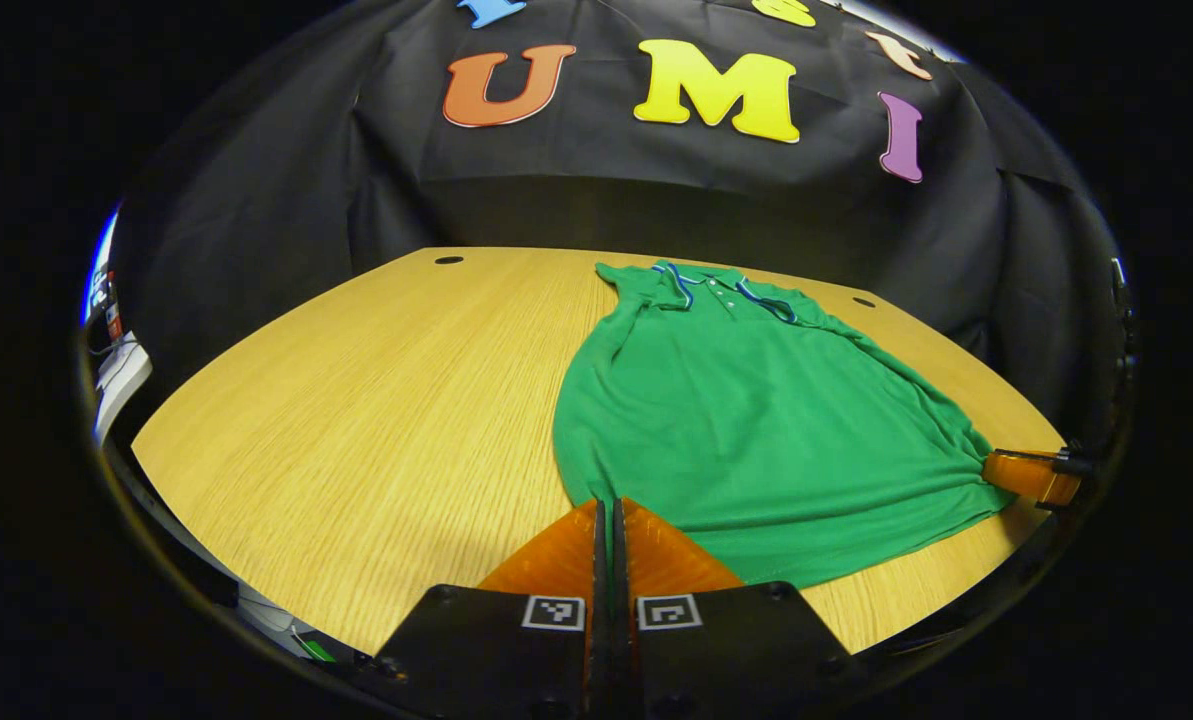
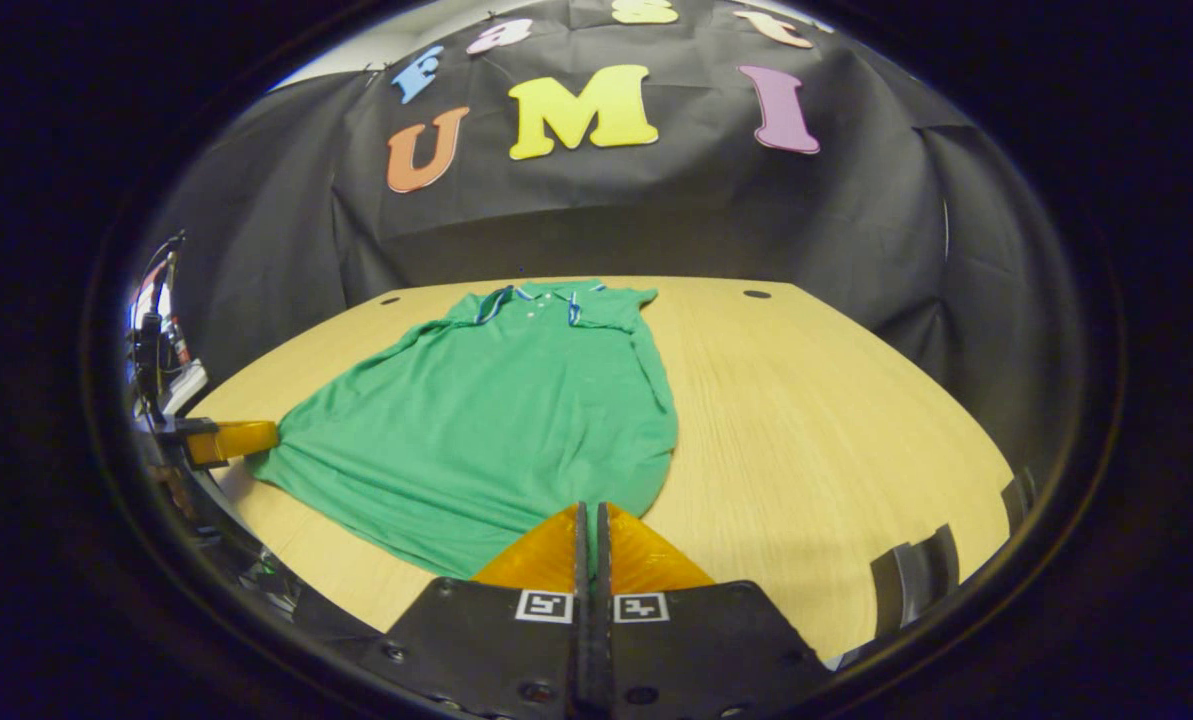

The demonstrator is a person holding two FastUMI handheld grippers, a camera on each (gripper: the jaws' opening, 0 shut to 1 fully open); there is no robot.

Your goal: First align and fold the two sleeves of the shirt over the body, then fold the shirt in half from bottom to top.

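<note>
I see the green shirt lying flat on the wooden table. Its long way runs from me to the far wall: the collar points away from me and the bottom hem is close to me. The sleeves look tucked over the body already, so the shirt is a long narrow shape that gets wider near the hem. In the left gripper view, my left gripper sits low at the near left corner of the hem, pointing forward along the table toward the collar. Its two fingers are pressed together with just a thin line between them, and the tips meet right at the cloth edge, so it looks like they pinch the hem corner. Far off at the right edge I see the right gripper, lying sideways, with the other hem corner bunched up at its tip. In the right gripper view, my right gripper is low at its own hem corner of the shirt, pointing forward, fingers pressed together at the cloth edge. The left gripper shows at the left, touching the pulled corner. The hem is stretched between the two corners.
</note>
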